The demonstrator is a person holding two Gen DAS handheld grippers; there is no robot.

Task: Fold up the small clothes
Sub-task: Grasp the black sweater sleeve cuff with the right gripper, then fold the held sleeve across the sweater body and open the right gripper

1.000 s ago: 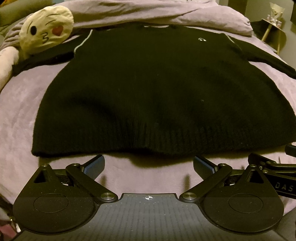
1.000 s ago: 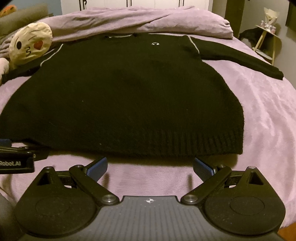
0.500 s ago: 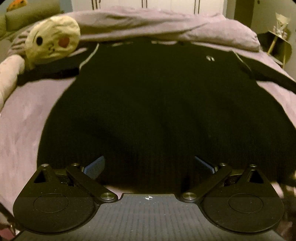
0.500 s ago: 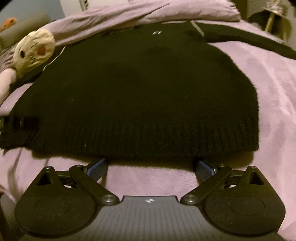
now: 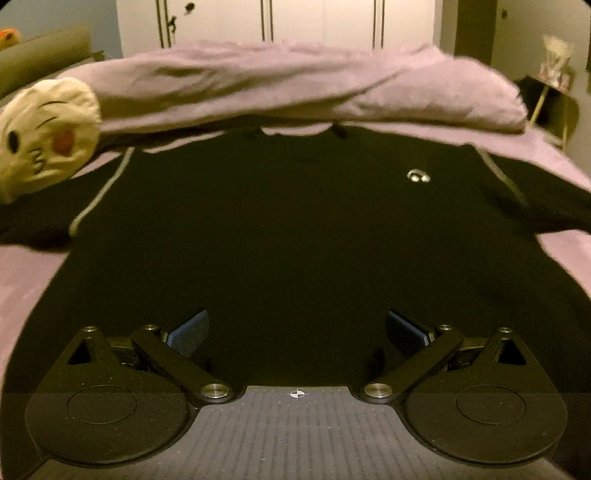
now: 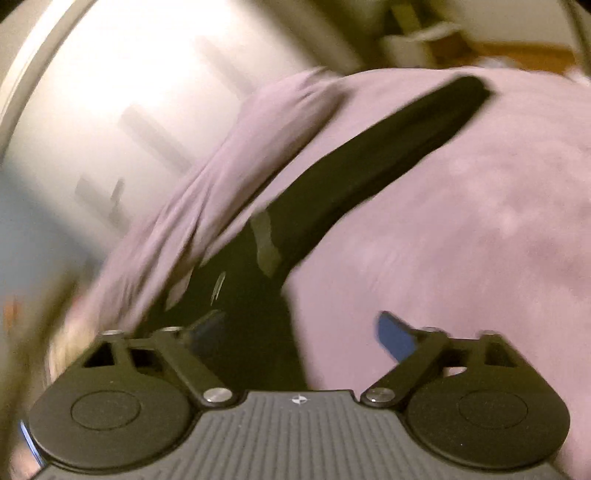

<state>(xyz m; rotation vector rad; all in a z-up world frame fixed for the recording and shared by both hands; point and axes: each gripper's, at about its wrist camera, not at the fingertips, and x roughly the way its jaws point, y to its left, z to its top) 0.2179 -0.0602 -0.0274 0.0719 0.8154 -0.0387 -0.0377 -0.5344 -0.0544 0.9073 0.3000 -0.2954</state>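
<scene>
Nearest in the left wrist view, the left gripper (image 5: 297,326) hangs above the lower body of the black sweater (image 5: 295,240), its jaws spread wide with nothing between the blue pads (image 5: 188,330); they grip no cloth. The sweater lies flat, front up, on the mauve bedspread (image 5: 22,280), filling most of that view. A small white logo (image 5: 418,175) sits on the chest toward the right of the picture, and pale piping (image 5: 99,192) runs down each shoulder seam. Both sleeves reach outward to the picture's edges. Beyond the collar lies a rumpled mauve duvet (image 5: 295,85), rolled across the head of the bed. To the left, a yellow kissing-face emoji cushion (image 5: 46,133) rests by the sleeve. White wardrobe doors (image 5: 280,22) stand farthest back.

The right wrist view is tilted and badly blurred. The right gripper (image 6: 301,332) hovers over the sweater's side edge, near where the sleeve (image 6: 388,155) joins the body; its jaws have just been closing but remain well apart, and no fabric is pinched between them. One blue pad (image 6: 397,338) is over bare bedspread, the other over black knit. The sleeve stretches away across the bedspread, its cuff lying farthest out. The duvet runs beside it on the left of that picture.
</scene>
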